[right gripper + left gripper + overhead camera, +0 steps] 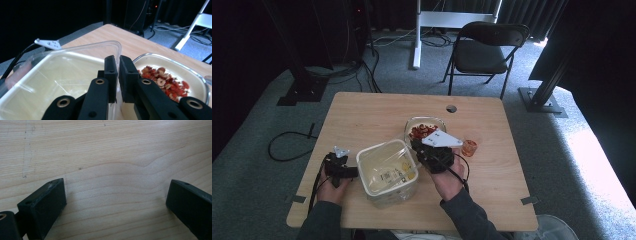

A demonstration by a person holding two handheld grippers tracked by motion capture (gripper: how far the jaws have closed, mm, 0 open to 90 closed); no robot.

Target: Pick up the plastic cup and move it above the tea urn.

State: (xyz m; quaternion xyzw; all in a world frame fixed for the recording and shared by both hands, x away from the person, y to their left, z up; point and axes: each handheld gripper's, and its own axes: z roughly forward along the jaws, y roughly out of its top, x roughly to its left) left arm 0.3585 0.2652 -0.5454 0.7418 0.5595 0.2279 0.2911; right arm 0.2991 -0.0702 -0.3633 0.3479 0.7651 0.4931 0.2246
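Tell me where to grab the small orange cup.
Probably the rim of the orange cup, from straight above, one jaw inside and one outside. It appears to stand upright with its mouth up, on bare table just right of the glass dish, apart from it. The right gripper is shut on the wall of the plastic tub, so it must let go first.

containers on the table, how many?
3. A clear plastic tub sits front-centre, its wall pinched by the right gripper. A glass dish of red pieces is behind it. A small orange cup stands right of the dish. Nothing seems hidden.
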